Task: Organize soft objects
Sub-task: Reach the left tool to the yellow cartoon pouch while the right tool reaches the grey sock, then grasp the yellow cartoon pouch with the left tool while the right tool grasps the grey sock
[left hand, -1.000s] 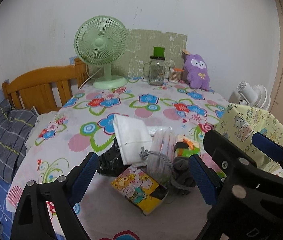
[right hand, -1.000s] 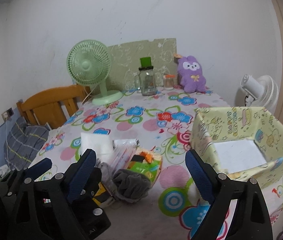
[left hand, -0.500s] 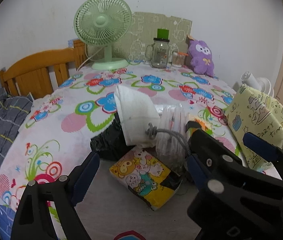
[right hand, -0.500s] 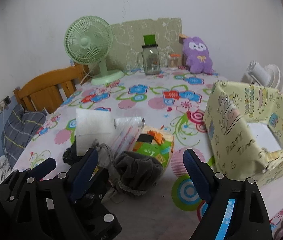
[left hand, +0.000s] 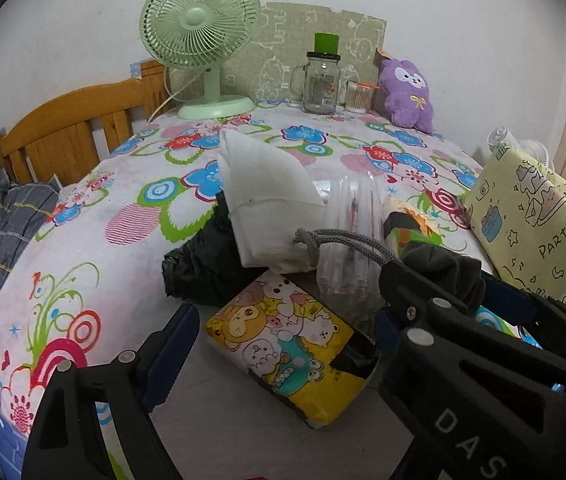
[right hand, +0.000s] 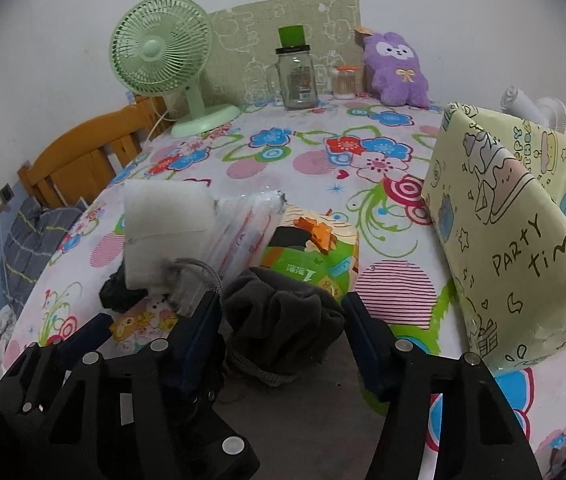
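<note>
right tool [right hand: 283, 320]: wide open, empty, straddling grey pouch [right hand: 283, 316] | pouch: near edge of bench [right hand: 323, 160], dead ahead between jaws, cord trailing left | left tool [left hand: 279, 340]: open, empty, facing yellow pack [left hand: 291, 344] | right nearer | box [right hand: 523, 240] at right edge

Between the right gripper's [right hand: 281, 326] blue-padded black fingers lies a dark grey drawstring pouch [right hand: 283, 330]. Beyond it, a green-and-orange packet [right hand: 309, 256]; left, a yellow cartoon-bear packet [left hand: 289, 342]. Right, a pale-yellow doodle-printed box [right hand: 523, 248]. The tablecloth [right hand: 323, 152] is white, flowered.
</note>
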